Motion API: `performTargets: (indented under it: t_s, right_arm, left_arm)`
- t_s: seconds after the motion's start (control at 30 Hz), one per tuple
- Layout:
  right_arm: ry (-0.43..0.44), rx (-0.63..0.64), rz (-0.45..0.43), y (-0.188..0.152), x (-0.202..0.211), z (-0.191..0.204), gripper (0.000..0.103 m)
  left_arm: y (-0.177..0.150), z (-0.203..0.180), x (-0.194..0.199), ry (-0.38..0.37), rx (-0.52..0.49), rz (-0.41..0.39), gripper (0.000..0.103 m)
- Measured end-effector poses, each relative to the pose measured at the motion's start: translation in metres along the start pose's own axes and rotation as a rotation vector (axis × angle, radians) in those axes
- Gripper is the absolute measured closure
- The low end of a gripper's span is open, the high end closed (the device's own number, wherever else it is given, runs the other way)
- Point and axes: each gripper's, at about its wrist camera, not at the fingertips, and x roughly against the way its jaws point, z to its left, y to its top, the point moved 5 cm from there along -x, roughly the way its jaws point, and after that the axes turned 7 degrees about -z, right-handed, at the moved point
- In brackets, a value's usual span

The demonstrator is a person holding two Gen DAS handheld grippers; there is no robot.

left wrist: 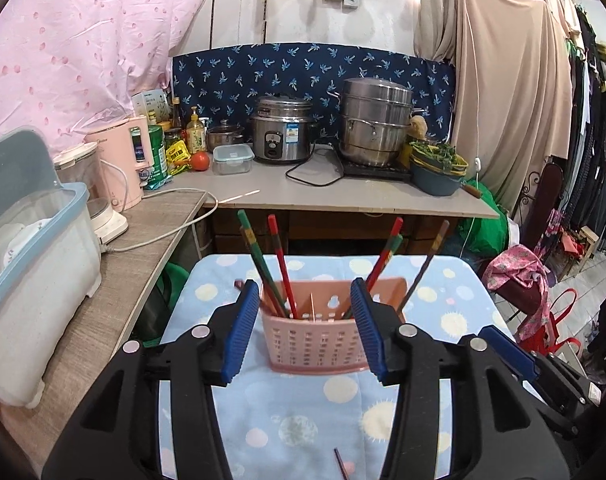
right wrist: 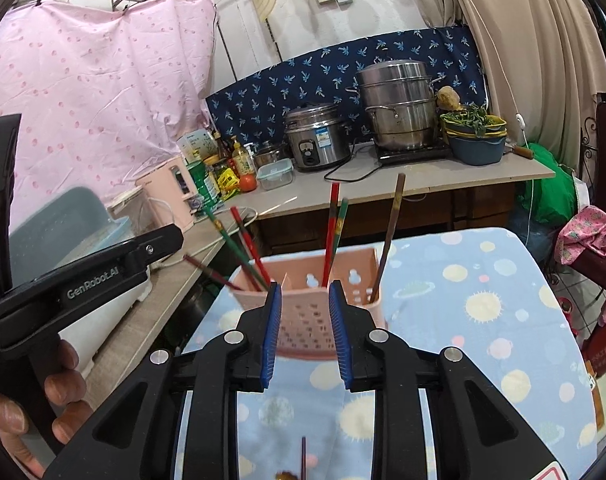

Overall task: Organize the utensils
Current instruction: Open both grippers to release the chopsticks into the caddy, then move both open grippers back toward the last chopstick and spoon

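Note:
A pink perforated utensil basket (left wrist: 323, 340) stands on the table with the blue dotted cloth (left wrist: 303, 420). Several red, green and brown chopsticks (left wrist: 281, 268) stand in it, leaning left and right. My left gripper (left wrist: 305, 300) is open and empty, its blue pads on either side of the basket, just in front of it. In the right wrist view the same basket (right wrist: 307, 320) holds the chopsticks (right wrist: 331, 236). My right gripper (right wrist: 305, 296) is open and empty, close in front of the basket. A loose chopstick tip (left wrist: 340, 462) lies on the cloth near me; it also shows in the right wrist view (right wrist: 303, 456).
A wooden counter (left wrist: 103, 300) on the left carries a plastic dish box (left wrist: 31, 280) and a pink appliance (left wrist: 123, 160). The far counter (left wrist: 343, 196) holds a rice cooker (left wrist: 281, 134), a steel steamer (left wrist: 375, 120), bowls and bottles. Clothes hang at the right.

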Motion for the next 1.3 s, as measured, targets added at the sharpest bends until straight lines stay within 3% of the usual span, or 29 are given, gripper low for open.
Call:
performTargets:
  t_s: [0.47, 0.97, 1.3]
  right_arm:
    - [-0.018, 0.011, 0.132, -0.095, 0.050, -0.001, 0.078]
    - [-0.047, 0.085, 0.339, -0.223, 0.083, 0.002, 0.078]
    - [-0.041, 0.096, 0.404, -0.258, 0.089, 0.007, 0.078]
  left_arm:
    - [-0.096, 0.004, 0.033, 0.008, -0.004, 0.130, 0.058]
    - [-0.211, 0.017, 0.051, 0.037, 0.021, 0.299, 0.058]
    - [-0.254, 0.027, 0.059, 0.043, 0.037, 0.378, 0.058]
